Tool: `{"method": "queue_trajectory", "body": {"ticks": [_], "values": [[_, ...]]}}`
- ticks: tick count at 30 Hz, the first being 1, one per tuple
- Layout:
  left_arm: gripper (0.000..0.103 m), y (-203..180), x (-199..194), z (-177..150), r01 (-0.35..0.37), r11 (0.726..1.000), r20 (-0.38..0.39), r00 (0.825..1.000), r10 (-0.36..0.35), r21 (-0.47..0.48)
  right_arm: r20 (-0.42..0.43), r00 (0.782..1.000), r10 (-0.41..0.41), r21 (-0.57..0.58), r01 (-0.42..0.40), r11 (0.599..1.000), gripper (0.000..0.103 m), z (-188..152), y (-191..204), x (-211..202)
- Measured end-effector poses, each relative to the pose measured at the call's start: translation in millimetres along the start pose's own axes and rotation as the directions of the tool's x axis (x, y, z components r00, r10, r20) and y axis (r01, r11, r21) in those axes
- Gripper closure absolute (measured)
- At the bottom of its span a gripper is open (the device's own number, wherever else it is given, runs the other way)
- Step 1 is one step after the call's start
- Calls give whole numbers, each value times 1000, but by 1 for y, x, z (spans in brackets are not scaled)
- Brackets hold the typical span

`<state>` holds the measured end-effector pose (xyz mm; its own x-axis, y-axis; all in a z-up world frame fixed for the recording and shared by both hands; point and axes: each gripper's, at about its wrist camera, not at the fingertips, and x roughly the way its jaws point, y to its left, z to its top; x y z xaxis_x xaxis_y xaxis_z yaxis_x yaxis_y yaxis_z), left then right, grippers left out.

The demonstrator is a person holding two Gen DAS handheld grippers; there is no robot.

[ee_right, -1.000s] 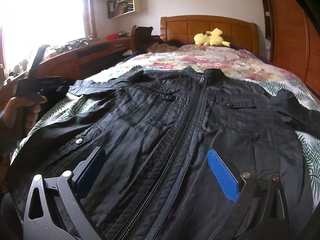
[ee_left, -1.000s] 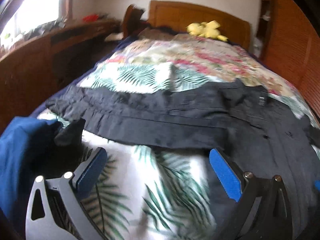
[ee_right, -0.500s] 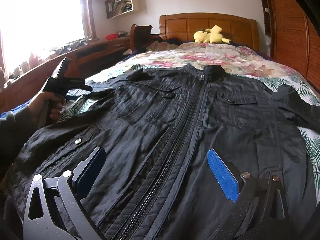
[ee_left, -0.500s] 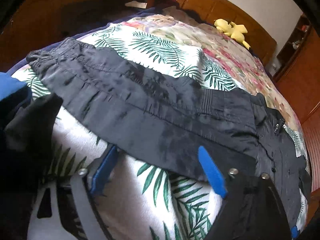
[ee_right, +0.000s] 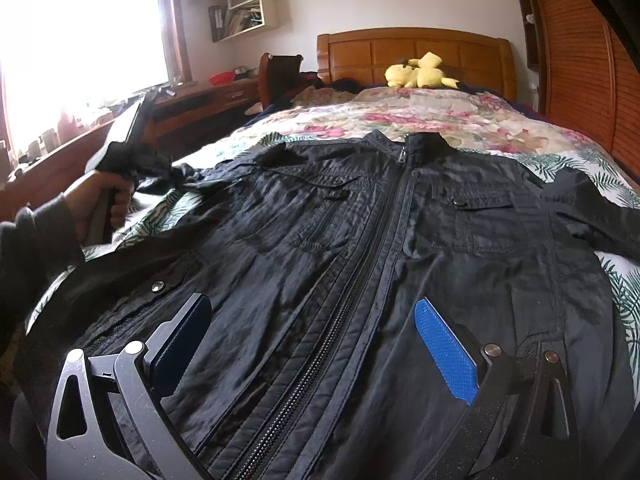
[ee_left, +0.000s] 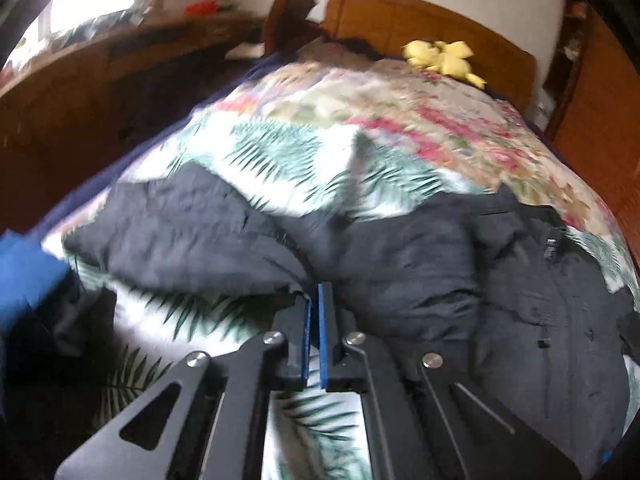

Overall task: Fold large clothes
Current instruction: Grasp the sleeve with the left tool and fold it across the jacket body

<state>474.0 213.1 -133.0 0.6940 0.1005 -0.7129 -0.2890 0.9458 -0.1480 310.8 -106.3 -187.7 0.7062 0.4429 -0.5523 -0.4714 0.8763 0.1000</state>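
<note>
On the bed [ee_right: 440, 120] lies a big black jacket [ee_right: 360, 240], spread flat with its front up and its zipper closed. The bed cover has green leaves on the near part and pink flowers on the far part. A yellow soft toy [ee_right: 420, 74] sits far back by the wooden headboard [ee_right: 400, 48]. A bright window [ee_right: 80, 32] and a long wooden desk [ee_right: 200, 100] are on the left. Shelves [ee_right: 244, 4] hang on the far wall.

The left gripper [ee_left: 314, 300] is pinched tight on the edge of the jacket sleeve [ee_left: 200, 232], which bunches up at its tips. The right gripper [ee_right: 312, 320] hangs over the near end of the jacket with its jaws wide apart, holding nothing.
</note>
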Motion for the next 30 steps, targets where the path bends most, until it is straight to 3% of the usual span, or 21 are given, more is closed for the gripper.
{"method": "queue_trajectory", "body": {"ticks": [4,7,11,14,18,22,26,30], "values": [[103,-46,-33,11,7,994,47,999,-12,112,14,1000,1,4,-1,1000,0,0,0,-3],[103,-80,-59,7,45,979,65,996,-59,196,22,1000,1,3,-1,1000,0,0,0,-5],[103,-126,-92,-10,122,946,46,989,-141,299,32,999,4,6,-4,1000,0,1,-1,-8],[103,-141,-99,-27,125,940,4,991,-133,318,39,999,5,2,-5,1000,0,1,1,-10],[101,-136,-100,-51,135,921,-44,991,-128,365,43,999,1,-8,0,1000,0,2,4,-11],[95,-114,-106,-63,147,922,-73,989,-129,359,45,999,1,-8,-1,1000,0,2,3,-10],[85,-91,-125,-68,165,915,-43,986,-161,368,44,999,1,-10,-1,1000,0,2,3,-11],[78,-58,-134,-60,133,931,11,989,-145,339,42,999,1,-11,0,1000,0,2,3,-10]]}}
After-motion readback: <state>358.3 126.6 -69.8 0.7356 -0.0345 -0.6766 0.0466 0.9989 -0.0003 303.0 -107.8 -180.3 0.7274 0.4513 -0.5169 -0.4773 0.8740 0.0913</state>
